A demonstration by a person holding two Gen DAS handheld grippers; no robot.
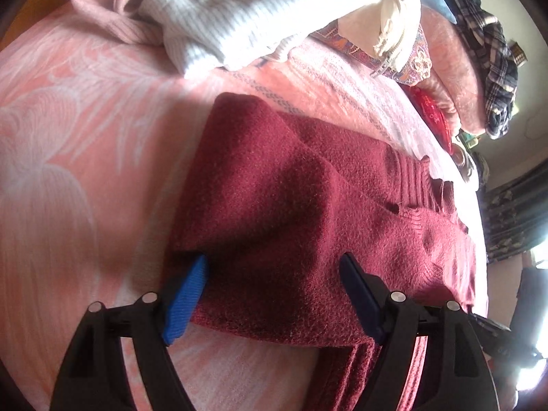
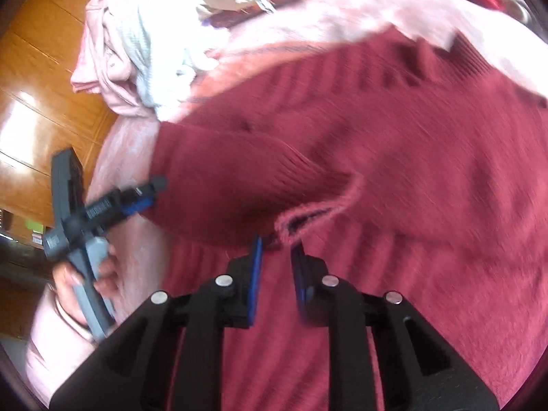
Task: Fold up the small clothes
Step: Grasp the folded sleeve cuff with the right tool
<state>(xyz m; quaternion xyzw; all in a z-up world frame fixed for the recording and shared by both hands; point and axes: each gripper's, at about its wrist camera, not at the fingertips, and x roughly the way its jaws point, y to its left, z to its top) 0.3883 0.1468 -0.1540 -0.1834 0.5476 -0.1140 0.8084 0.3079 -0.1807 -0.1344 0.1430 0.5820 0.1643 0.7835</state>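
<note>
black finger frames with blue pads fill the near edge of the left wrist view, where the left gripper [image 1: 272, 274] stands wide apart over the folded edge of a dark red knitted sweater [image 1: 308, 205]. its left pad [image 1: 185, 303] touches the sweater's near left corner and the knit fills the gap between the pads, which do not pinch it. the sweater lies on a pink floral bedspread [image 1: 68, 137], folded over itself, its ribbed cuff toward the far right. farther off sit a white ribbed garment [image 1: 246, 10] and a dark plaid cloth [image 1: 486, 48].

the right wrist view is blurred. the right gripper [image 2: 277, 250] is narrowed to a small gap just at a sleeve cuff [image 2: 308, 219] of the sweater; i cannot tell whether it grips the cuff. at the left, a hand [image 2: 78, 284] holds the other gripper's grey handle against the sweater's edge.
</note>
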